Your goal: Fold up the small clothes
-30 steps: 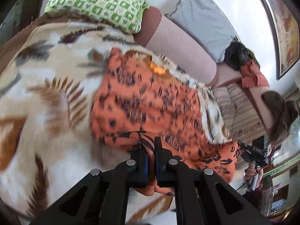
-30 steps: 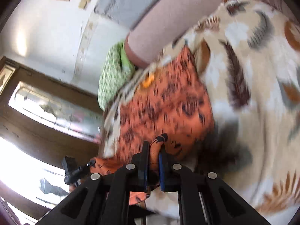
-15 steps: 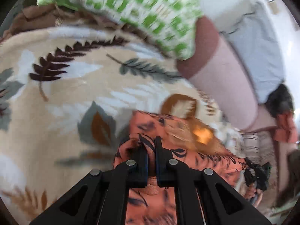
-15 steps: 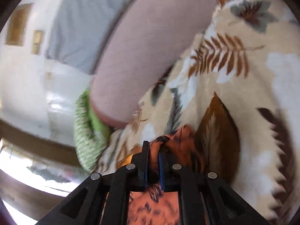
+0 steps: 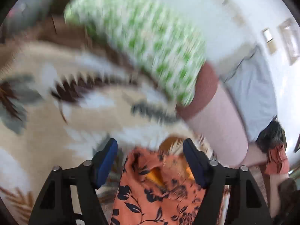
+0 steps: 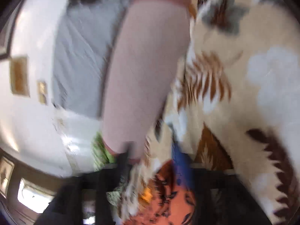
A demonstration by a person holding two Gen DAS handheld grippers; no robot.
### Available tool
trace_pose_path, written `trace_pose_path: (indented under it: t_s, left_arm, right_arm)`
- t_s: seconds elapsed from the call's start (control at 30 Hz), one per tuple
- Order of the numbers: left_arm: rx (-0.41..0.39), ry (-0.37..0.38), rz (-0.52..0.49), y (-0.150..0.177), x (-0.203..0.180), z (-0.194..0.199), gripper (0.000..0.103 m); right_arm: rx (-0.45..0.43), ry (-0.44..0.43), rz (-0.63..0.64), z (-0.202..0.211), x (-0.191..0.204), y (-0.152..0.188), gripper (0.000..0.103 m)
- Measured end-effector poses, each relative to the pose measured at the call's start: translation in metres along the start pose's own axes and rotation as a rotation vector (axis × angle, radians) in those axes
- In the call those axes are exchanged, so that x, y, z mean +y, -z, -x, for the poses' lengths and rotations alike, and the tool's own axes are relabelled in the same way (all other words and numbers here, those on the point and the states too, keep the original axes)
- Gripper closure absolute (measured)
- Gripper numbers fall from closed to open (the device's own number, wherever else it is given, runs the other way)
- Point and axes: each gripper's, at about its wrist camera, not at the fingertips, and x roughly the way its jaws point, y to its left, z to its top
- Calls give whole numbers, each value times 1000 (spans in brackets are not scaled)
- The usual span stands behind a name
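Orange floral garment (image 5: 159, 193) lies between the left gripper (image 5: 150, 161) and right gripper (image 6: 155, 161), both opening, gripping nothing; dropped edges may spring unfolded on the plush blanket (image 5: 46, 131).

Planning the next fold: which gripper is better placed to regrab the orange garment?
Left, probably. The left gripper has its opening jaws straddling the orange garment edge, sharply seen; the right wrist view is too blurred to judge.

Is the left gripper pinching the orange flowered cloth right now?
No: the left gripper has its blue pads spread wide and opening, with the orange flowered cloth lying loose between them on the leaf-patterned blanket.
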Motion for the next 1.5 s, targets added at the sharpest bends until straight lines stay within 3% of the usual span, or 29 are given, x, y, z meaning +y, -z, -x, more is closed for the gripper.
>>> trace_pose_path:
  t_s: [0.07,0.2,0.3,0.37,0.4,0.5,0.6,0.67,0.77,0.87,0.97,1.03,1.17,1.27,1.43,1.5]
  left_arm:
    - [-34,-36,-83,11,-19,27,30]
    - [7,-107,-191,58,-46,54,28]
    - [91,-215,-210,117,-49,50,27]
    - [105,-251,-206,143,-43,43,27]
    - [101,-283,-209,155,-38,39,27]
    - [136,-370,-232,167,-24,18,27]
    - [115,-412,-255,167,-19,11,27]
    - [123,-419,-265,165,-21,6,27]
    - [132,-414,-258,160,-23,-2,26]
    - [141,-396,-229,154,-20,-4,26]
    - [154,-375,-191,150,-16,-3,26]
    - [162,-362,-176,147,-14,-2,26]
    - [157,-351,-153,146,-14,2,26]
    - [151,-357,-160,149,-15,7,26]
    - [128,-376,-169,147,-8,13,25]
    - [152,-386,-166,146,-1,6,25]
  right_arm:
    - [-28,11,89,27,23,7,16]
    - [147,116,379,27,73,60,20]
    - [289,203,596,4,94,131,42]
    - [421,248,694,-19,93,181,67]
    - [485,289,757,-35,92,210,67]
    - [558,334,889,-63,92,264,67]
    - [639,363,875,-104,87,295,67]
    - [632,411,913,-131,90,308,66]
    - [557,432,931,-170,102,305,66]
    - [459,440,851,-207,112,275,66]
    - [322,422,749,-219,124,241,66]
    - [281,384,717,-207,131,228,66]
    - [248,382,788,-162,134,220,65]
    - [224,454,812,-132,118,208,65]
    - [208,689,788,-115,64,183,66]
    - [210,662,772,-115,53,178,66]
